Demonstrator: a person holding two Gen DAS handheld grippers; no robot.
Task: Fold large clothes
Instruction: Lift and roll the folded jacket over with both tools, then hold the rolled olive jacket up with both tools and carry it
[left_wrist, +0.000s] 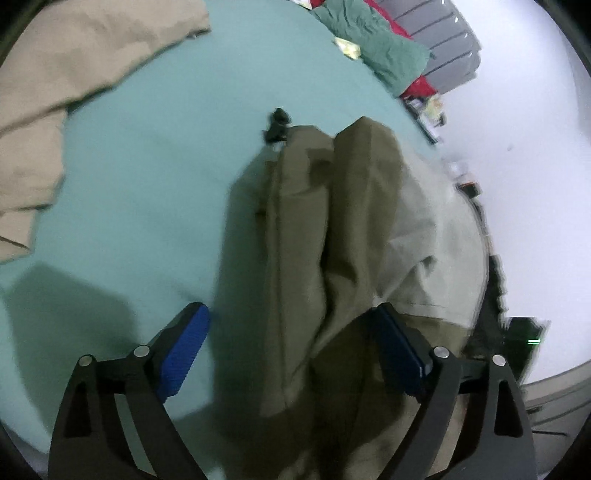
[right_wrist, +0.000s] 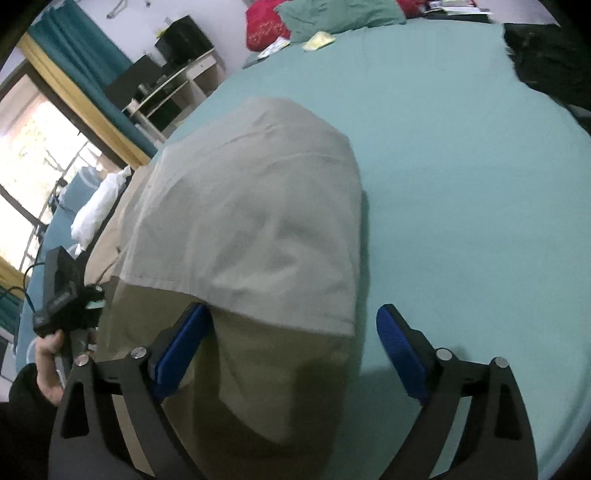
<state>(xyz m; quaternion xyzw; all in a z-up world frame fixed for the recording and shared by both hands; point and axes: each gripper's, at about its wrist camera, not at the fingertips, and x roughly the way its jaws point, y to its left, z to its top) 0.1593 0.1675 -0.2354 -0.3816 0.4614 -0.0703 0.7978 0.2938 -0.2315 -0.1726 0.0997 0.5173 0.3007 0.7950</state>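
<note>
On the wide teal bed sheet (right_wrist: 461, 166) a big olive-green cloth garment (right_wrist: 251, 229) is laid out, folded over so that a paler grey-green layer lies on top of a darker olive part. From the left wrist view the same garment (left_wrist: 332, 240) is seen as long bunched folds running away from the camera, with a small black clip-like thing (left_wrist: 277, 123) at its far end.

Just above the cloth, the right gripper (right_wrist: 295, 328) is held with its blue pads (right_wrist: 402, 354) spread wide apart; the cloth lies under the gap, but it is not pinched. The left gripper (left_wrist: 295, 325) is spread wide as well, with its blue pads (left_wrist: 184, 350) off the fabric, so nothing is squeezed there either.

A hand (right_wrist: 50, 363) wrapped around a black handle is seen at the left edge of the right wrist view.

Farther away, a light tan cloth (left_wrist: 62, 88) is spread on the sheet. A crumpled green pillow (left_wrist: 373, 48) and a red cushion (right_wrist: 264, 26) are piled at the far end of the bed. A bright window with teal curtains (right_wrist: 77, 48) is seen beyond.
</note>
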